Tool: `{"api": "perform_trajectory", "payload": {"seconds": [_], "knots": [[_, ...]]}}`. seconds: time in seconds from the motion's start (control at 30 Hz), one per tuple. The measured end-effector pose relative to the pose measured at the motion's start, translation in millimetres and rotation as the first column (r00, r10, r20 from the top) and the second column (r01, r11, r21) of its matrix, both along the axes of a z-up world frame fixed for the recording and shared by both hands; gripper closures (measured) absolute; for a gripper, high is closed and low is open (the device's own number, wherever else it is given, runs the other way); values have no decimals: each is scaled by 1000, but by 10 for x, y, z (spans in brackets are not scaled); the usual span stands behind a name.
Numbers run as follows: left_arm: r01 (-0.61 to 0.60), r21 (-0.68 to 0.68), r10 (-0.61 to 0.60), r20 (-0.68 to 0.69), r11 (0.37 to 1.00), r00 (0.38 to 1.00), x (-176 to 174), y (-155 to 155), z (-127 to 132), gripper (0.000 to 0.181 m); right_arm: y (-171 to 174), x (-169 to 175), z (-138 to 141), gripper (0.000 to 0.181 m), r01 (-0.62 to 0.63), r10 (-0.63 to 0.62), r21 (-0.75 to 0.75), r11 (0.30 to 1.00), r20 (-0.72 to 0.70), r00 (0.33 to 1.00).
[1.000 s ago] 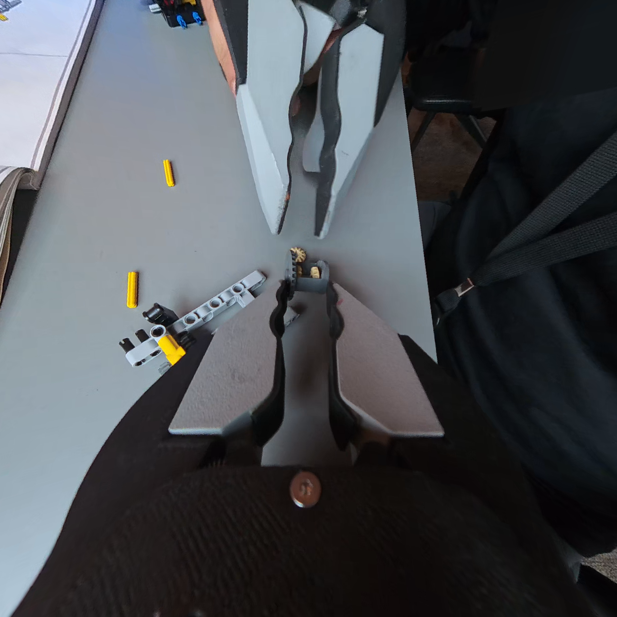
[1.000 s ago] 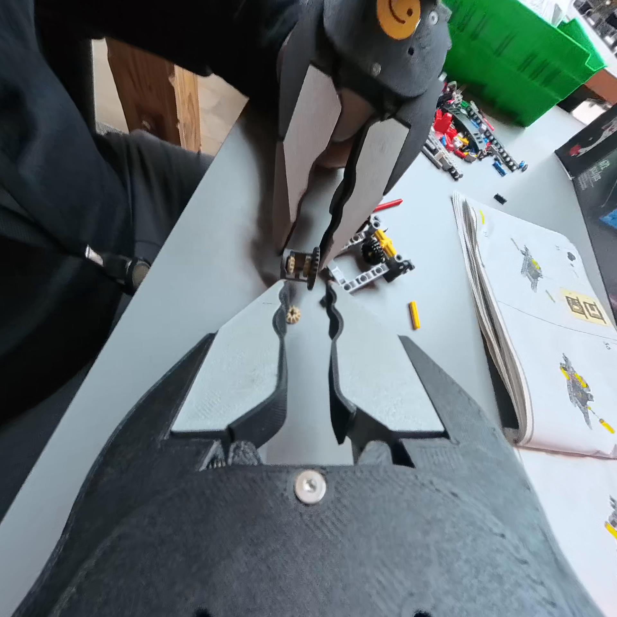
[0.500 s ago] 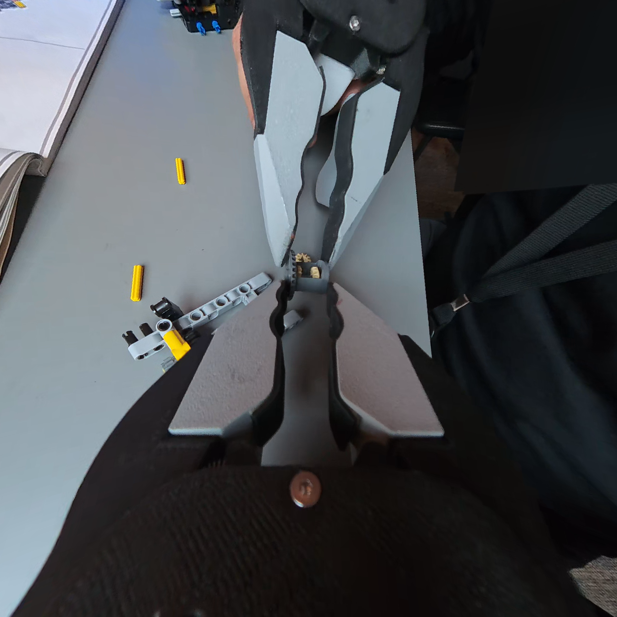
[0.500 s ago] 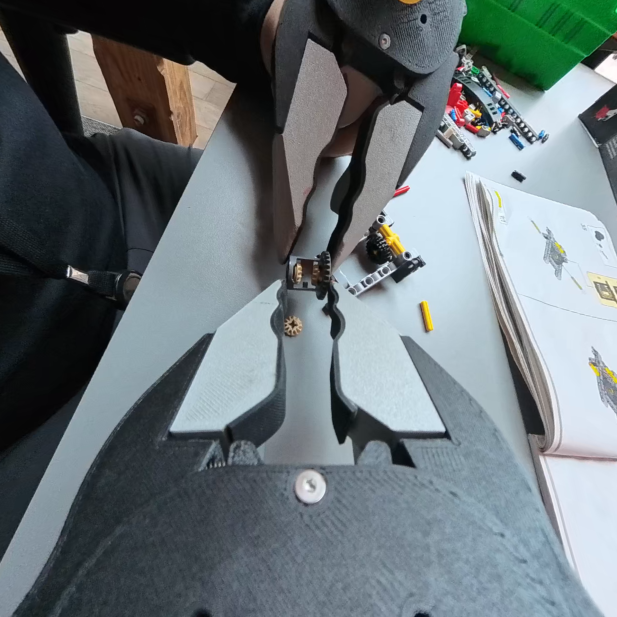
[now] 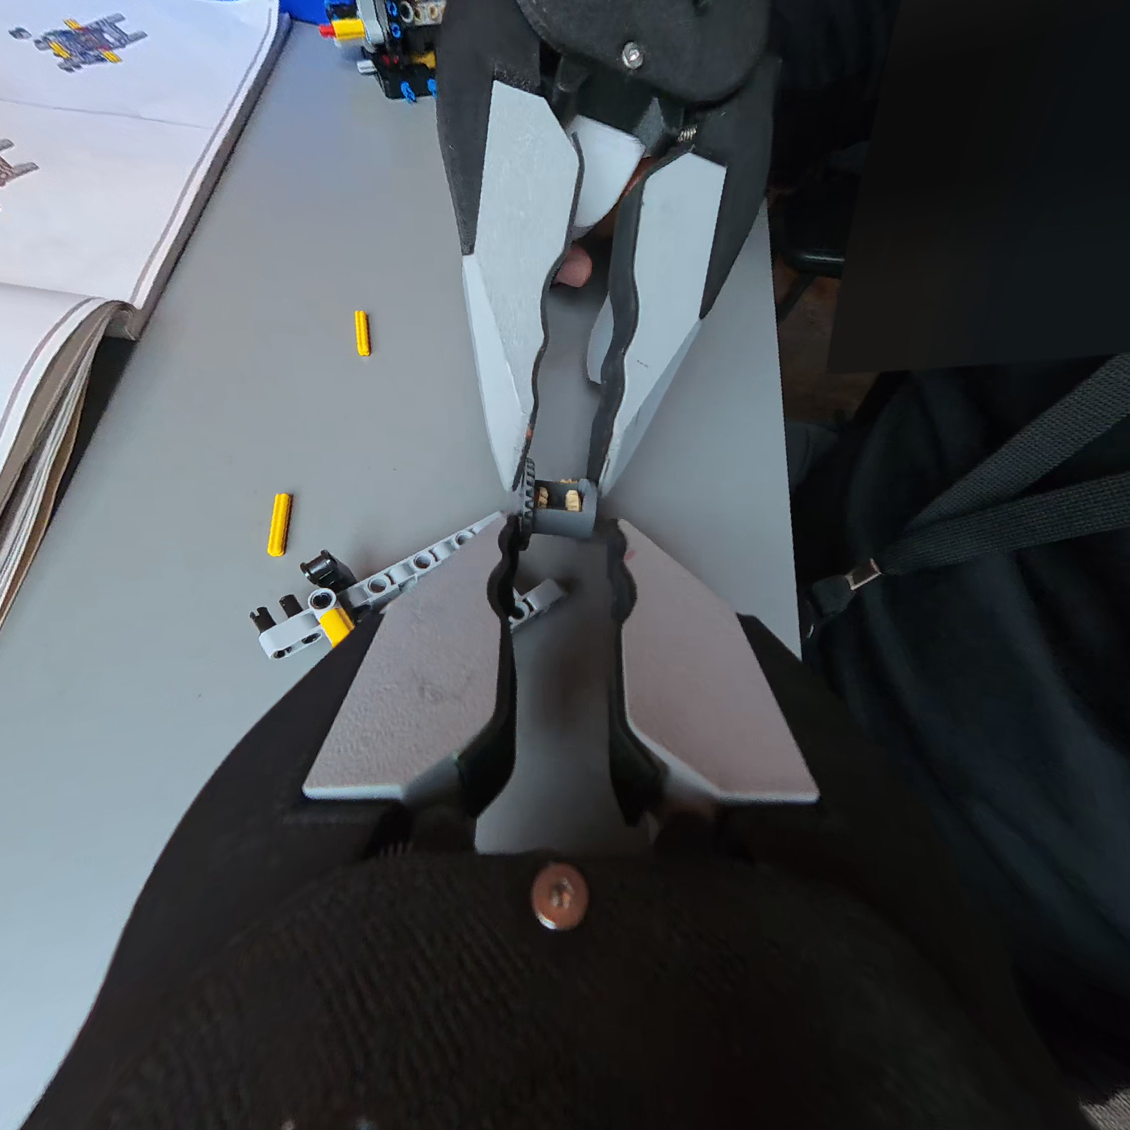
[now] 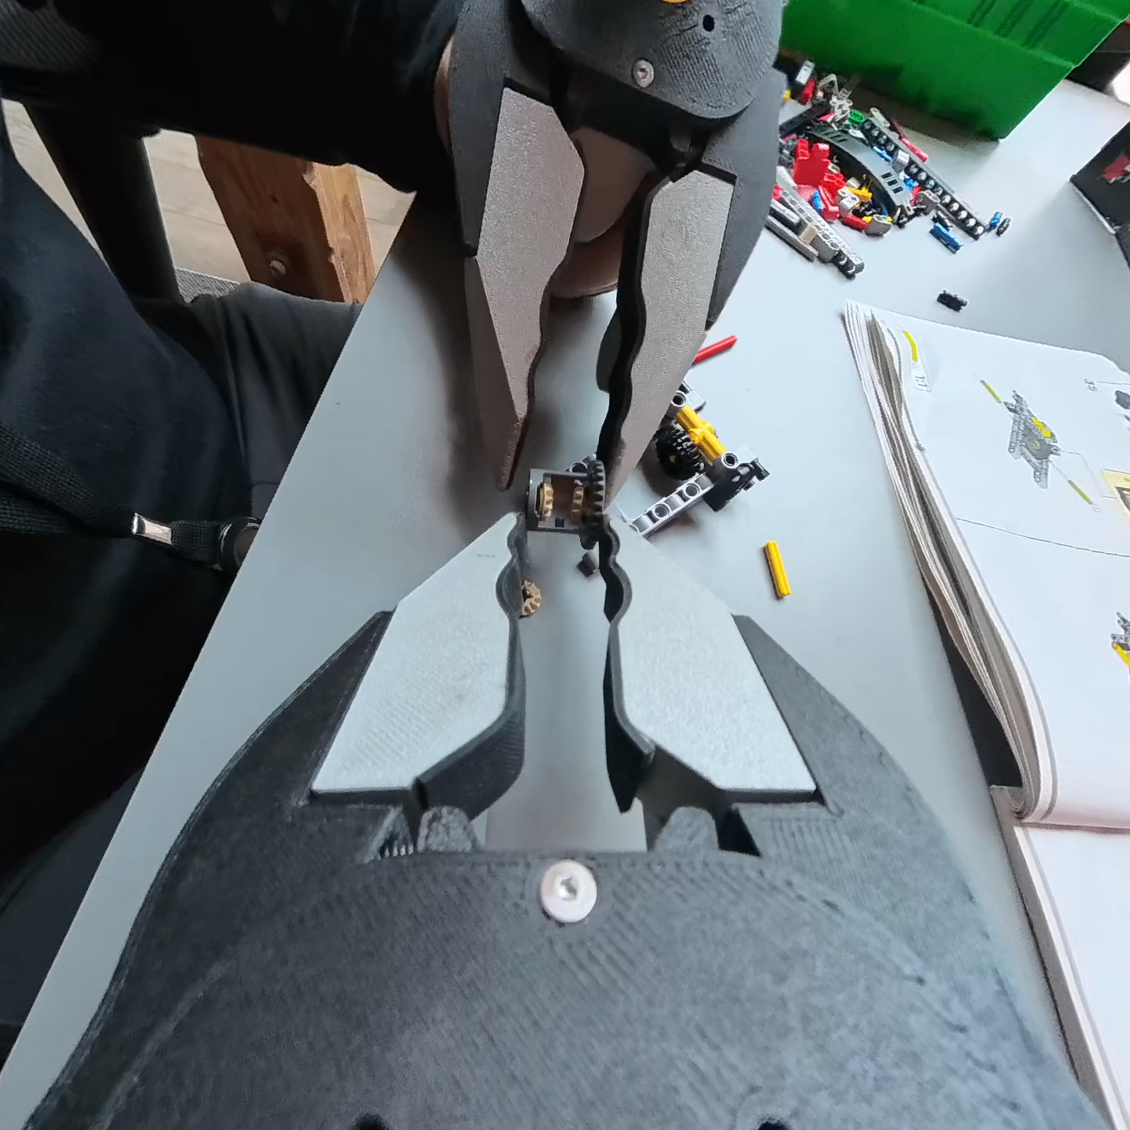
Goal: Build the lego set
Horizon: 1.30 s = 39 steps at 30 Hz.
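Observation:
My left gripper (image 5: pixel 562 535) is shut on a small grey gear housing (image 5: pixel 565 520), held just above the grey table (image 5: pixel 306 428). The housing carries a black gear (image 5: pixel 524 492) on one side and tan gears inside. My right gripper (image 6: pixel 561 529) is open, facing the left gripper (image 6: pixel 553 477) tip to tip. Its fingertips stand on either side of the housing (image 6: pixel 553 526); I cannot tell whether they press on it. A loose tan gear (image 6: pixel 531 596) lies on the table under the right gripper.
A grey beam assembly with yellow and black parts (image 6: pixel 691 483) lies beside the grippers. Yellow axles (image 5: pixel 279 524) (image 5: pixel 362 333), a red axle (image 6: pixel 714 350), an open instruction booklet (image 6: pixel 1009 489), a parts pile (image 6: pixel 856 183) and a green bin (image 6: pixel 954 55) are farther off. The table edge (image 5: pixel 782 489) runs close by. The grippers are tip to tip, or close to it.
The right gripper has closed the distance to the left one, and its tips now bracket the housing. The left gripper has kept its hold. The loose tan gear stays on the table.

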<state>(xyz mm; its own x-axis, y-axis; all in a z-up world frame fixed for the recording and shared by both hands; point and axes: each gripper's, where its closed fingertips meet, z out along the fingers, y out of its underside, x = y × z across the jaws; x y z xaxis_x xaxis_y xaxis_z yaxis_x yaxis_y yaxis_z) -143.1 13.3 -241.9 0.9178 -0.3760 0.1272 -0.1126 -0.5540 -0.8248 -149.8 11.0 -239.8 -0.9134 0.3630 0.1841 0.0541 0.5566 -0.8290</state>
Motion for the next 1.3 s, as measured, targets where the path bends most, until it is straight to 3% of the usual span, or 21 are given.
{"api": "perform_trajectory", "payload": {"seconds": [0.37,0.53,0.8,1.3], "knots": [[-19,39,21,-47,999,999,8,43,32,159,-20,16,35,161,-16,16,-25,1000,-2,1000],[-2,-17,1,-70,1000,998,9,-7,-57,159,107,3,-85,157,-11,12,68,998,-22,1000],[-4,-61,1,-49,998,999,-17,-55,-106,159,210,137,-184,165,-50,42,88,995,88,995],[-3,-101,-1,-40,995,999,30,-31,-159,159,129,160,-276,175,-69,53,139,988,115,992]]}}
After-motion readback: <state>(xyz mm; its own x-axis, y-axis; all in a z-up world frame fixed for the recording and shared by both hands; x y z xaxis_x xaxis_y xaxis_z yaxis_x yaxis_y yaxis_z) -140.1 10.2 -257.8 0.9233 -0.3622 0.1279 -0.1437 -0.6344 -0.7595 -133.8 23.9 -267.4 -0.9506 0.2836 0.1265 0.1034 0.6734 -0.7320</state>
